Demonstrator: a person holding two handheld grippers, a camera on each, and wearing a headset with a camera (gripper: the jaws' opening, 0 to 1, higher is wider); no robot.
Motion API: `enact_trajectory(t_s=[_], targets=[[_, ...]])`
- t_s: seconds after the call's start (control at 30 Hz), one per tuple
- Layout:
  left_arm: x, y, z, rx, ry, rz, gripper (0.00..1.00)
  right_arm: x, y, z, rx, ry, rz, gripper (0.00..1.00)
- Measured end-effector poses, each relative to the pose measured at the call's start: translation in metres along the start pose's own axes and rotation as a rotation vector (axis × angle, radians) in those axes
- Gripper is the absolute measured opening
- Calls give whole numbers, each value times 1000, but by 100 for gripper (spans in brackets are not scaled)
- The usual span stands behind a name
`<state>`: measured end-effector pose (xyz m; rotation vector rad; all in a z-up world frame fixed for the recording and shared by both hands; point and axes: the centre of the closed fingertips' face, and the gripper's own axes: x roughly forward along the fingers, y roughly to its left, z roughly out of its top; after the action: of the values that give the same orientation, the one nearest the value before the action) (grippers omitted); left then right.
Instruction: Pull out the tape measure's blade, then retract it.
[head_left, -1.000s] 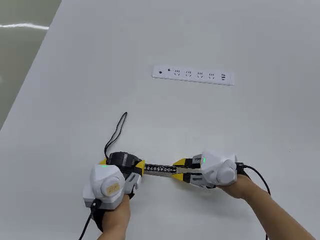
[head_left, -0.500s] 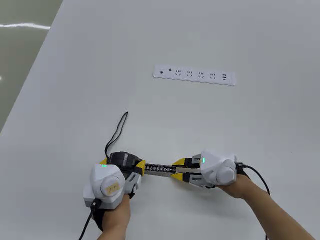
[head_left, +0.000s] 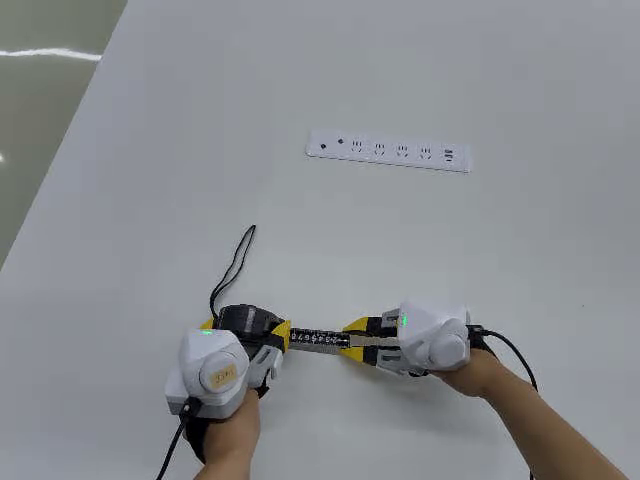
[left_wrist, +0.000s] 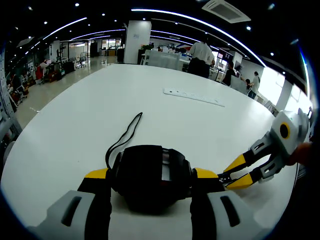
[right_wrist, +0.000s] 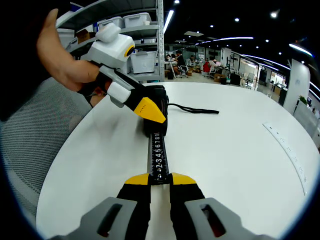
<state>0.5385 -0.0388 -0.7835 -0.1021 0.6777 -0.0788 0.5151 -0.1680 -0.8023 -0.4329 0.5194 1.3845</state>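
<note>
Leftmost, on the white table (head_left: 300, 80), the left gripper (head_left: 245, 331) is seen in the head view with its yellow-tipped jaws clamped on the black tape measure (head_left: 248, 321), one jaw on each side of the case. A small tan sticker (head_left: 226, 376) is noted on that gripper's body; its writing is too small to be read. A thin black cord (head_left: 235, 262) is attached to the case and lies looped on the table behind it. In the left gripper view the tape measure (left_wrist: 150, 175) is held between the two jaws of the left gripper (left_wrist: 151, 181), resting on the table near the front edge.

To the right of the case, the blade (head_left: 318, 339) is drawn out a short way, flat and just above the table. Its free end is pinched between the closed jaws of the right gripper (head_left: 353, 339). In the right gripper view black numerals are printed along the blade (right_wrist: 157, 150); roughly 2 through 9 can be read in a row, and the finer marks are blurred. The right gripper (right_wrist: 160, 179) is closed on the blade's near end, and the case (right_wrist: 158, 102) sits at the far end, held by the left gripper (right_wrist: 146, 108) with a hand (right_wrist: 65, 60) behind it.

Farther back and to the right, a white power strip (head_left: 388, 151) lies well apart from the grippers; its markings cannot be read.
</note>
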Motion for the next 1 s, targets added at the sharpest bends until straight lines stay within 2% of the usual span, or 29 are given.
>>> enact_trajectory(t_s=[1.0], targets=[[0,0,0,-1,0,-4,61,6,0,6,-7,-1,9,13]])
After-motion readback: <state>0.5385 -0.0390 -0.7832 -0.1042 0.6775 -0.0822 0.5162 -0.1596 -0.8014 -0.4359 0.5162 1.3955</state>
